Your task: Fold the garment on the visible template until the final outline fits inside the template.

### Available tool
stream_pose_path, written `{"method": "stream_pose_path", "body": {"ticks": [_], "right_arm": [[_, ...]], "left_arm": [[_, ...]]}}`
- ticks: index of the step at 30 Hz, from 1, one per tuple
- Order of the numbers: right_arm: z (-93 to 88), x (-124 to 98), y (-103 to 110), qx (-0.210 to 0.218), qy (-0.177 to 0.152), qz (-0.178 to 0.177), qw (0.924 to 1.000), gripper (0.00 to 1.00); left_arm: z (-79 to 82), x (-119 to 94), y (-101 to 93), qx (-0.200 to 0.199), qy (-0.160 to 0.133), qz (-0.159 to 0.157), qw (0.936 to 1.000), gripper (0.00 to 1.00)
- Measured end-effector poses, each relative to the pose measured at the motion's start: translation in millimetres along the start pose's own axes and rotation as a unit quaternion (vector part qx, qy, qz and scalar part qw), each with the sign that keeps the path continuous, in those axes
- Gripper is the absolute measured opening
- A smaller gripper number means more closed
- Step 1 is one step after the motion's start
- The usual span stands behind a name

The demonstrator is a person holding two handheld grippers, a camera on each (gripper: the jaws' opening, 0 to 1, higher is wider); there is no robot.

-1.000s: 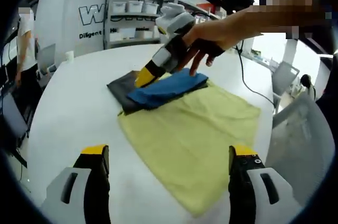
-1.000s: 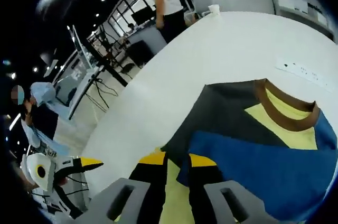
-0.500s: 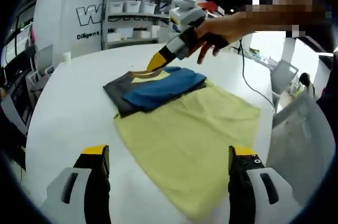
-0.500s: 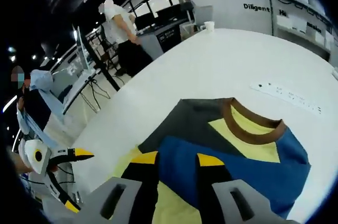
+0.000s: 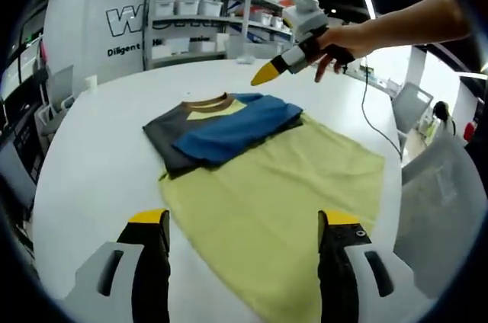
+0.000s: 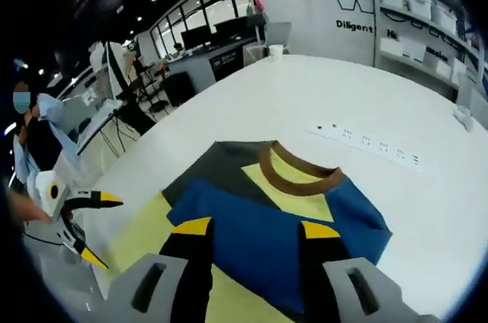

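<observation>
A folded garment (image 5: 221,129) in grey, blue and yellow with a brown collar lies at the far end of a yellow template cloth (image 5: 282,193) on the white table. My left gripper (image 5: 244,218) stands open above the cloth's near edge, nothing between its fingers. A hand holds my right gripper (image 5: 264,75) in the air beyond the garment, clear of it. In the right gripper view the garment (image 6: 282,209) lies just past the right gripper (image 6: 257,228), which is open and empty. The template cloth (image 6: 145,231) shows to the left, with the left gripper (image 6: 97,228) beyond it.
A white power strip (image 6: 366,144) lies on the table (image 6: 412,209) beyond the collar, with a cup (image 6: 274,50) farther back. Shelves with bins (image 5: 198,11) line the wall. A cable (image 5: 366,110) runs off the table's right side by a chair (image 5: 412,106). People stand at desks (image 6: 114,71).
My right gripper lifted off the garment and drew back up to the right, its jaws spreading wider. The garment stays folded in place. The left gripper barely moved.
</observation>
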State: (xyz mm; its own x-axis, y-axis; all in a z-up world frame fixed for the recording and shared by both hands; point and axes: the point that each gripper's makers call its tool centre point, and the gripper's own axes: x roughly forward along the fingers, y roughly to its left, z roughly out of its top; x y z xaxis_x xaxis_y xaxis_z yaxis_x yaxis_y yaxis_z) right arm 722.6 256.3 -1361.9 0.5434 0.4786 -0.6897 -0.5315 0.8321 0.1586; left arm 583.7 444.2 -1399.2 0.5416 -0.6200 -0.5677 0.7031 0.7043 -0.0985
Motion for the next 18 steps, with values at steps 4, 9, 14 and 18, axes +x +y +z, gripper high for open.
{"method": "stream_pose_path", "body": {"ticks": [4,9,14,18], "right_arm": [[-12.6,-15.0,-19.0,-0.001,-0.002,-0.018,0.9998,0.44],[-32.2,-28.4,-40.2,0.01,0.007,-0.035,0.9993,0.45],[-50.7,-37.2,-54.3,0.026,0.013,-0.042,0.9987,0.45],[-66.0,-39.3,-64.5,0.026,0.021,-0.047,0.9983,0.44]], "left_arm": [[1.2,12.5,1.4,0.003,0.007,0.003,1.0,0.69],[8.9,27.8,3.9,0.008,0.008,0.004,0.9999,0.61],[17.6,44.9,6.2,0.022,0.012,0.007,0.9996,0.54],[23.7,57.0,13.7,0.027,0.016,0.016,0.9994,0.49]]}}
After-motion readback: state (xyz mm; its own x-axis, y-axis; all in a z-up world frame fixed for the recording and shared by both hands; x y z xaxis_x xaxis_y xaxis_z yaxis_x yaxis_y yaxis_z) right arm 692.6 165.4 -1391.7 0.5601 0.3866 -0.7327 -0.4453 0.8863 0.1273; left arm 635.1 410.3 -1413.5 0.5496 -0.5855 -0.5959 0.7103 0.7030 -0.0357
